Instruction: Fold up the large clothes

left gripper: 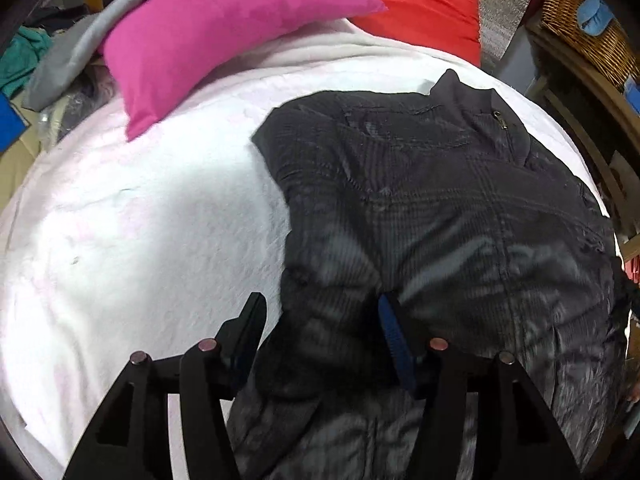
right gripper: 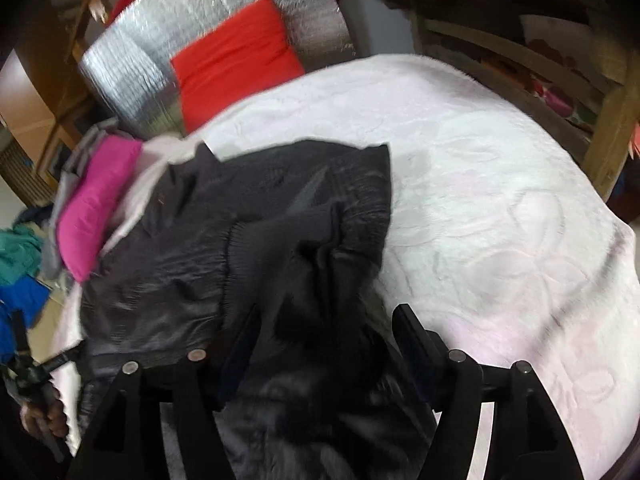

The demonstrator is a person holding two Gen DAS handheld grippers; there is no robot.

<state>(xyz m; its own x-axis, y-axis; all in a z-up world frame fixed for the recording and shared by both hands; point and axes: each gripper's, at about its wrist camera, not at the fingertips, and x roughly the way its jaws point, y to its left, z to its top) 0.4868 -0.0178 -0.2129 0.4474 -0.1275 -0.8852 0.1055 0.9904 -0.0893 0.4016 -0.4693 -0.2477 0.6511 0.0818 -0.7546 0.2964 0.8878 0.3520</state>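
Observation:
A dark grey padded jacket [left gripper: 440, 200] lies crumpled on a white blanket [left gripper: 140, 220], collar and zip towards the far side. My left gripper [left gripper: 322, 316] points down at its near left edge. The jaws stand open with a fold of jacket between them. The left fingertip [left gripper: 256, 312] is clear of the cloth, and the blue pad [left gripper: 392, 328] shows bare. In the right wrist view the jacket [right gripper: 240, 220] is bunched, a ribbed cuff on top. My right gripper [right gripper: 326, 320] straddles its near right edge, open, with loose cloth between the fingers.
A pink pillow [left gripper: 224, 40] and a red cushion [left gripper: 420, 4] lie at the blanket's far edge, against a silver foil mat [right gripper: 132, 80]. A wicker basket [left gripper: 580, 24] and wooden shelves [right gripper: 520, 60] stand on the right. Teal clothes [left gripper: 24, 56] are piled at the left. A hand [right gripper: 44, 412] holds the other gripper.

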